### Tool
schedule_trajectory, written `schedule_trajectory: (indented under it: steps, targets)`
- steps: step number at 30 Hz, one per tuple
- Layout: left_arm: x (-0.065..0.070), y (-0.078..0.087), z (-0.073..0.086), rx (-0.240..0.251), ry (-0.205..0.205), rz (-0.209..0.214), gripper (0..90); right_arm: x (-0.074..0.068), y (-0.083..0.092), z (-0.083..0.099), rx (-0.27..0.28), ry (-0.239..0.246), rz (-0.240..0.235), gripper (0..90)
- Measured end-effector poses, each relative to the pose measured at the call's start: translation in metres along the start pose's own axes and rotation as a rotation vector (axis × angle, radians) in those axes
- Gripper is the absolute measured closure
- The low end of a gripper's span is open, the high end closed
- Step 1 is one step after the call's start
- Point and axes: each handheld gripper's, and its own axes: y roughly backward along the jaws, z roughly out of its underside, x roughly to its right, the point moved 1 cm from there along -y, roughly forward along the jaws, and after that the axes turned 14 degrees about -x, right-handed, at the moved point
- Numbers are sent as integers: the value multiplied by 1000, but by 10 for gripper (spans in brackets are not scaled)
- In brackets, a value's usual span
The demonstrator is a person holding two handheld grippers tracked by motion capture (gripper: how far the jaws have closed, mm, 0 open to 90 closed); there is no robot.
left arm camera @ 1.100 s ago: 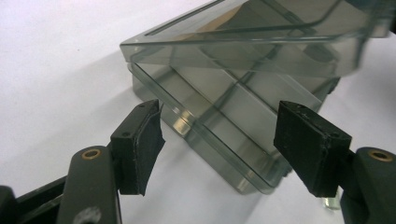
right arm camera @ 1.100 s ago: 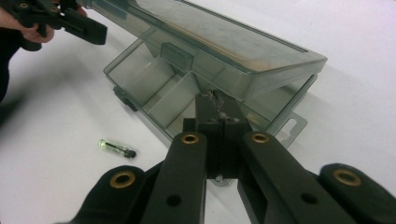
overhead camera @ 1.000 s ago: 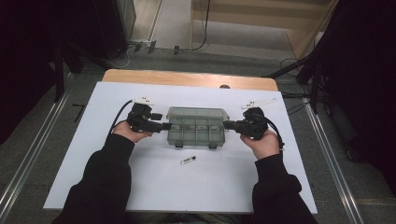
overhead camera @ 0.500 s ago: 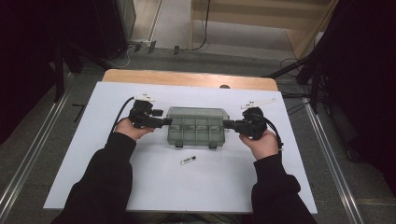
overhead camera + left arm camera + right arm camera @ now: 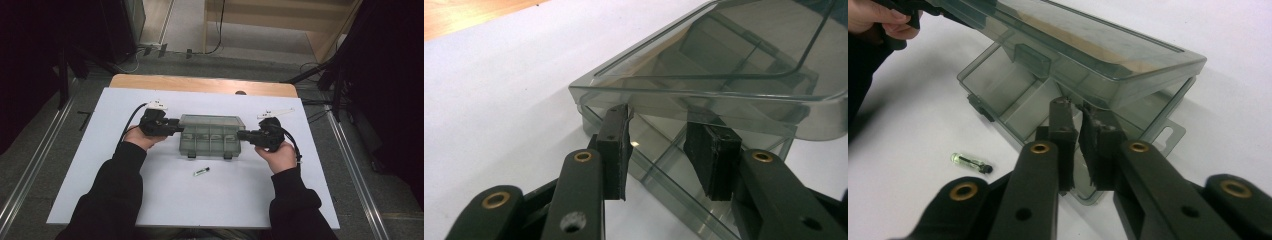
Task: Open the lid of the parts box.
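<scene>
Right gripper (image 5: 1075,117): jaws nearly together, pinching the box's end wall.
Left gripper (image 5: 669,137): jaws have just been closing, apart, straddling the opposite wall under the lid (image 5: 724,65).
Box (image 5: 211,135): sitting mid-table, lid ajar.
Handling: probably light, stiff, slippery plastic; gripping walls looks safest.

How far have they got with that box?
The lid is already raised partway. In hand: the right gripper pinches the box's end wall, jaws just easing open; the left gripper's jaws, just closing, stand open under the lid's rim, nothing between them. Left: the vial lies outside on the table.
</scene>
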Motion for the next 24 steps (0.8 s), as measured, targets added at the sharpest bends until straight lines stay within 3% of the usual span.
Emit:
schedule_trajectory:
  steps: [10, 19, 24]
  targets:
    - [-2, 0, 0, 5, 11, 10, 619, 5, 0, 10, 7, -16, -1, 761]
    - [-2, 1, 0, -2, 30, 12, 618, 15, 1, 14, 26, -41, 8, 634]
    - [-3, 1, 0, 8, 34, 15, 619, 18, -4, 13, 52, -1, 37, 568]
